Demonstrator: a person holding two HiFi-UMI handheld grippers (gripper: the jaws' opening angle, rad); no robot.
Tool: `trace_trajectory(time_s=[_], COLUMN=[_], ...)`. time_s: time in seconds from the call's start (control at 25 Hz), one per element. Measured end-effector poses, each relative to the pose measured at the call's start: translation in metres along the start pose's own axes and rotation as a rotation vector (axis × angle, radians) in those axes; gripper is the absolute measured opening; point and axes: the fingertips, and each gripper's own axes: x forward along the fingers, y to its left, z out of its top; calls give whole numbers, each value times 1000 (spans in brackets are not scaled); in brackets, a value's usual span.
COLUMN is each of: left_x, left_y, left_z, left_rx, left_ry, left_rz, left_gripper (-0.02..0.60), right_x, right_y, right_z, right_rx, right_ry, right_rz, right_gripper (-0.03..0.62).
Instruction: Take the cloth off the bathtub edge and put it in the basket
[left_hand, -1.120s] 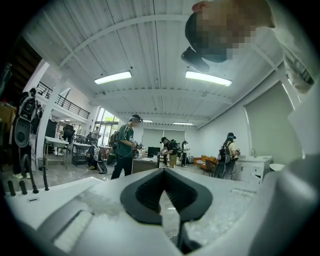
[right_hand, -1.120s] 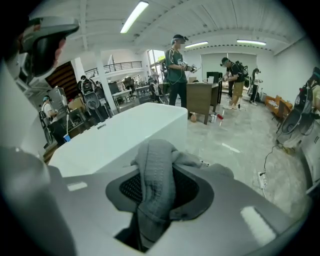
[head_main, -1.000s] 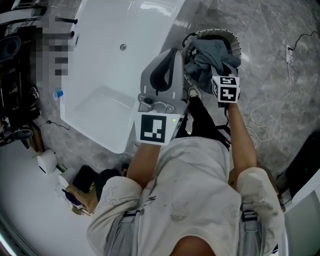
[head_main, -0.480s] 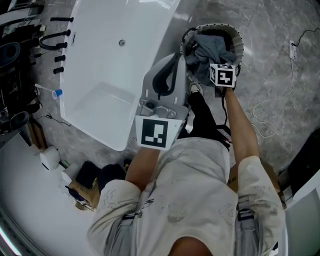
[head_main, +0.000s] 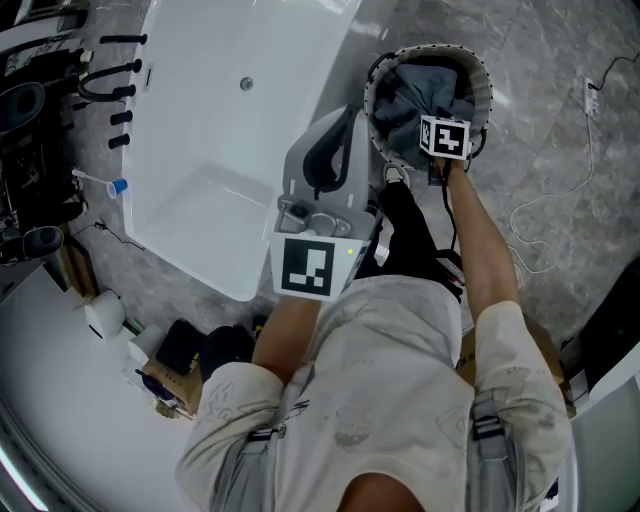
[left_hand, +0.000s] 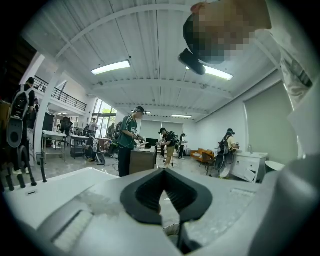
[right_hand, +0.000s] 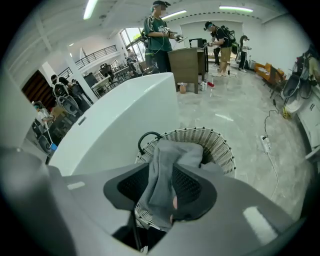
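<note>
Bathtub: the white bathtub (head_main: 220, 120) fills the upper left and centre of the head view. The parts of its edge in view carry no cloth.
Left gripper: the left gripper (left_hand: 164, 175) sits mid-frame in the head view, over the tub's right edge. Its jaws are closed together with nothing between them, and it looks idle.
Basket: the round woven basket (head_main: 373, 100) stands on the floor at the upper right of the head view, just beside the tub.
Cloth: the grey cloth (right_hand: 162, 182) lies mostly bunched inside the basket. One fold runs up between the right jaws.
Right gripper: the right gripper (right_hand: 161, 167) is at the basket's near rim, pointing steeply down into it. Its jaws stand narrow with the fold between them and the pads touching it on both sides. They have just been opening.
Step in hand: letting go of the cloth, by my judgement the last part of putting it in the basket.
Next move: the jaws probably need to spread wider so the fold drops free. The gripper can then lift straight up, without the fabric catching on a pad and trailing over the rim.
</note>
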Motion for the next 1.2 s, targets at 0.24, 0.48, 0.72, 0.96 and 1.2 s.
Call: trace_trajectory(time_s=[0.24, 0.48, 0.72, 0.96, 1.2], left_x=[0, -3, -5, -5, -9], left_y=[-5, 0, 2, 2, 1], left_z=[-9, -11, -9, -7, -1], left_rx=[-18, -19, -20, -25, -30], left_ry=[20, 26, 16, 8, 0], left_rz=[-11, -7, 1, 4, 1], left_gripper=[-3, -3, -3, -3, -3], right_x=[7, 8, 3, -3, -15], right_y=[1, 0, -3, -6, 0], right_z=[-14, -28, -31, -31, -30], right_rx=[4, 20, 24, 20, 1], right_ry=[38, 51, 46, 41, 25], right_rz=[6, 1, -1, -3, -2], right_gripper=[213, 218, 224, 232, 232])
